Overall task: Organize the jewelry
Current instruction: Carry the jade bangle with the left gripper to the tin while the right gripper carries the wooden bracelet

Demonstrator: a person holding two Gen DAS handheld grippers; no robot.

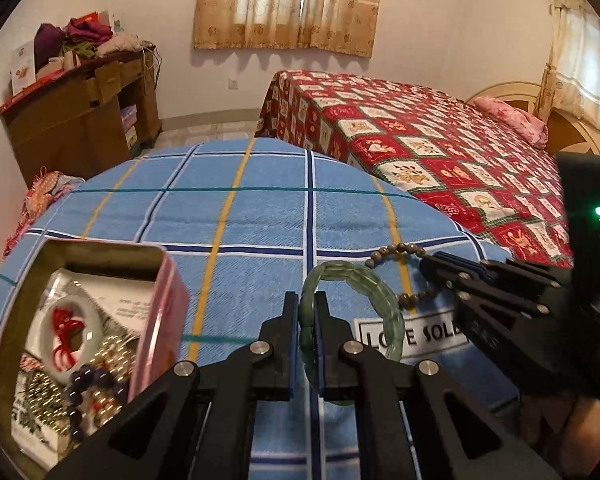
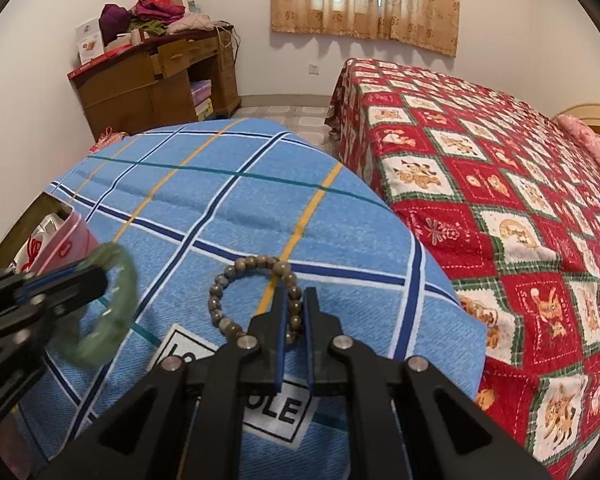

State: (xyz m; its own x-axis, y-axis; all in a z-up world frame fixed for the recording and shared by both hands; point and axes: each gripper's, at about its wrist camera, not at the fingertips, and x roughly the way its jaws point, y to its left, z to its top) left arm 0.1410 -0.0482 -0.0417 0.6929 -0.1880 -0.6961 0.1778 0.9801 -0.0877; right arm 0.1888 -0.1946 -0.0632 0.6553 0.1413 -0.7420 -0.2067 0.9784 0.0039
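Observation:
My left gripper (image 1: 305, 300) is shut on a green jade bracelet (image 1: 380, 292), held just above the blue plaid cloth (image 1: 260, 232); the bracelet also shows blurred in the right wrist view (image 2: 116, 308). My right gripper (image 2: 296, 300) is shut on a brown bead bracelet (image 2: 224, 284), also seen in the left wrist view (image 1: 396, 250). An open pink tin (image 1: 168, 300) at the left holds a white bangle with red cord (image 1: 80, 332), purple beads and gold chains; its edge shows in the right wrist view (image 2: 66, 232).
A white label with black letters (image 2: 276, 412) lies on the cloth under the grippers. A bed with a red patchwork cover (image 2: 500, 200) stands to the right. A wooden desk piled with clothes (image 2: 160, 68) stands at the back left.

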